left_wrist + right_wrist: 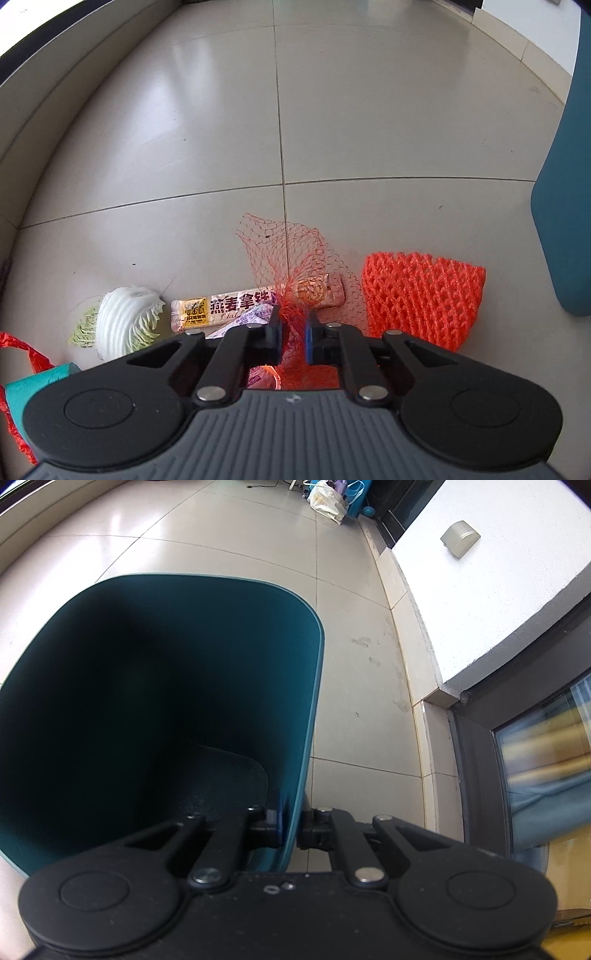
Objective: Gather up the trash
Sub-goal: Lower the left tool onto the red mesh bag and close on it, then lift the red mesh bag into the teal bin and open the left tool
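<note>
Two hand-held grippers are in view, each seen from its own wrist camera. Left gripper (291, 334): jaws drawn narrow and pinched on a bunched red plastic mesh net bag (291, 258), which rises loosely from the pale glossy tiled floor (332, 129) beyond the fingertips. Under and behind the net lies a long beige snack-bar wrapper with dark printed characters (221, 308), running left to right; a crumpled purple-and-white wrapper (251, 319) lies just nearer, partly hidden by the gripper. Left of the bar wrapper sits a white and pale green cabbage leaf piece (122, 321). Right of the net, near it, lies an orange foam fruit-netting sleeve (421, 299). At the far left edge a red mesh strip (18, 354) and a teal object (33, 387) are partly visible; what the latter is cannot be told.

Right gripper (290, 827): jaws closed on the near right wall of a dark teal plastic waste bin with rounded corners (221, 646), one finger inside, one outside. Bin interior is dark; no contents can be made out. Same bin's outer side (569, 184) shows at the right in the left view, near the orange sleeve. White wall (498, 590) and dark-framed glass door (535, 757) stand to the right of the bin
</note>
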The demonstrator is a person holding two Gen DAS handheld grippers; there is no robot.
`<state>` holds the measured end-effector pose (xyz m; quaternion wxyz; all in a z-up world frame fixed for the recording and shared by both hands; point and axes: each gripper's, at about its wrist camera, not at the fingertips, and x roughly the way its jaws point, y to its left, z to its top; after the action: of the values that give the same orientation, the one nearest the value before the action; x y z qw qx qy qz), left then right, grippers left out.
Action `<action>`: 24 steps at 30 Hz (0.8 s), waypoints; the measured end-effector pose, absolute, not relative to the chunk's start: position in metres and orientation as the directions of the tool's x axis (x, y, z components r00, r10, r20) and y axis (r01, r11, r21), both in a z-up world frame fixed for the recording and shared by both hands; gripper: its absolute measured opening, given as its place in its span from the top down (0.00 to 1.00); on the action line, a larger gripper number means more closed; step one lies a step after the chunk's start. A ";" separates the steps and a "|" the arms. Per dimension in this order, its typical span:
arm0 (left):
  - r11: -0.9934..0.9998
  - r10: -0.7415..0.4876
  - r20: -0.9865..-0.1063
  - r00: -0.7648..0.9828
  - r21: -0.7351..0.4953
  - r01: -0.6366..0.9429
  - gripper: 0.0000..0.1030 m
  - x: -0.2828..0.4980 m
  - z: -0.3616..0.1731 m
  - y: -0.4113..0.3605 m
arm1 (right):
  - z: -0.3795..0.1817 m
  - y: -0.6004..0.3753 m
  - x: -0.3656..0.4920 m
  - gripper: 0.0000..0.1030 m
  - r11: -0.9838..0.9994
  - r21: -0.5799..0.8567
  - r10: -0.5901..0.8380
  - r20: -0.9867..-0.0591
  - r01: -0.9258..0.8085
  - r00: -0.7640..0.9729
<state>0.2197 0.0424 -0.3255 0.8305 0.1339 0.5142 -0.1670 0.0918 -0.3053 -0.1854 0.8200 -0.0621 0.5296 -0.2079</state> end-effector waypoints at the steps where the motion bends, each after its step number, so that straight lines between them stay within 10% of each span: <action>1: 0.910 -0.139 -0.898 0.418 0.051 0.410 0.93 0.218 -0.321 0.042 | -0.185 -0.306 0.091 0.95 0.906 -0.318 -0.405 -0.843 0.278 0.353; 24: 0.809 -0.412 -0.736 0.537 -0.023 0.587 0.94 0.198 -0.132 -0.014 | -0.181 -0.324 0.085 0.95 0.913 -0.275 -0.378 -0.848 0.301 0.371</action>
<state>0.1983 -0.0144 -0.1318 0.8693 0.1140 0.3857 -0.2873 0.0845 -0.3238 -0.1810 0.8272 -0.0368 0.5217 -0.2052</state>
